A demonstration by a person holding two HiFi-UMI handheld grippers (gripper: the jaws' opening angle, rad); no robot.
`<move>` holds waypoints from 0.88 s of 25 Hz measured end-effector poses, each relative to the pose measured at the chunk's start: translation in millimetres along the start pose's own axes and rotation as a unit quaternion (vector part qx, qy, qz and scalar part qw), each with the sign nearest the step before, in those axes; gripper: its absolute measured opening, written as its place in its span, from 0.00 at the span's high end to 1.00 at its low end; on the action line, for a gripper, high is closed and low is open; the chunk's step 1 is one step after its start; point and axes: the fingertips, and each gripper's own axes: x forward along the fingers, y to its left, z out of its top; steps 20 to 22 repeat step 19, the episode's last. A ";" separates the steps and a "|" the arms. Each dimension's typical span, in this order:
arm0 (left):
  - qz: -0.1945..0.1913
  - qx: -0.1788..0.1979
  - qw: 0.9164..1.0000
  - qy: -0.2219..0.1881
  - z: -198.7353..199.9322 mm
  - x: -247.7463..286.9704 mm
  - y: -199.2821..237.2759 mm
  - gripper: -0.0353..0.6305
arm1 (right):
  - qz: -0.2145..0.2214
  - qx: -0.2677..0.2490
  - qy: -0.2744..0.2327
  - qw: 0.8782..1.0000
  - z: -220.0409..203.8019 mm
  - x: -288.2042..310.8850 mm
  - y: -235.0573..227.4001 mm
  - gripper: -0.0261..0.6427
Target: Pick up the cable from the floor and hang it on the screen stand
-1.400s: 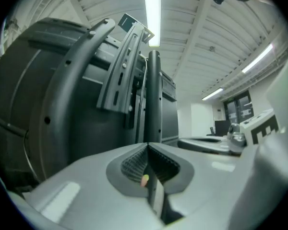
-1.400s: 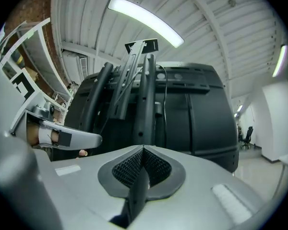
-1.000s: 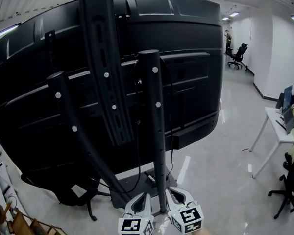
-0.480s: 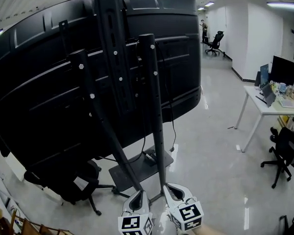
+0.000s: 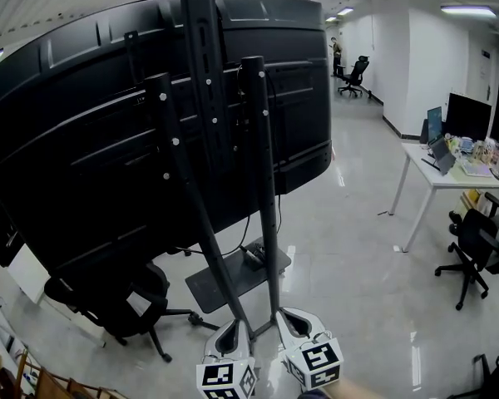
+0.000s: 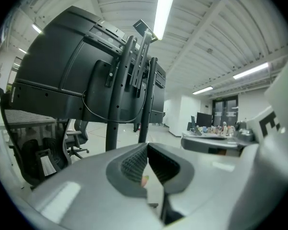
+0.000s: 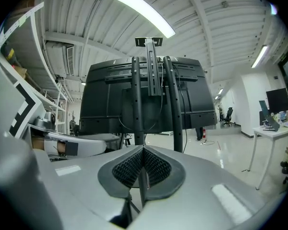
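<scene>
**Pulled back from the screen stand (image 5: 262, 189)**

Its base plate (image 5: 220, 283) now shows whole. The cable (image 5: 251, 257), I judge, is the dark bundle on that plate: light, floppy, best pinched mid-run. Left tool (image 5: 235, 329) and right tool (image 5: 289, 318) are closed, empty.
</scene>
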 end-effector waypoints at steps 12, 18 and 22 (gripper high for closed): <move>0.000 0.002 1.000 -0.004 5.9 -4.8 7.2 0.94 | 0.006 -0.013 -0.010 1.000 9.7 3.4 13.0 0.97; 0.005 0.001 1.000 0.005 1.0 -3.4 10.9 0.94 | 0.008 -0.017 -0.008 1.000 8.9 4.8 14.1 0.97; 0.005 0.001 1.000 0.007 -0.3 -2.8 11.8 0.94 | 0.008 -0.017 -0.008 1.000 9.1 4.9 14.1 0.97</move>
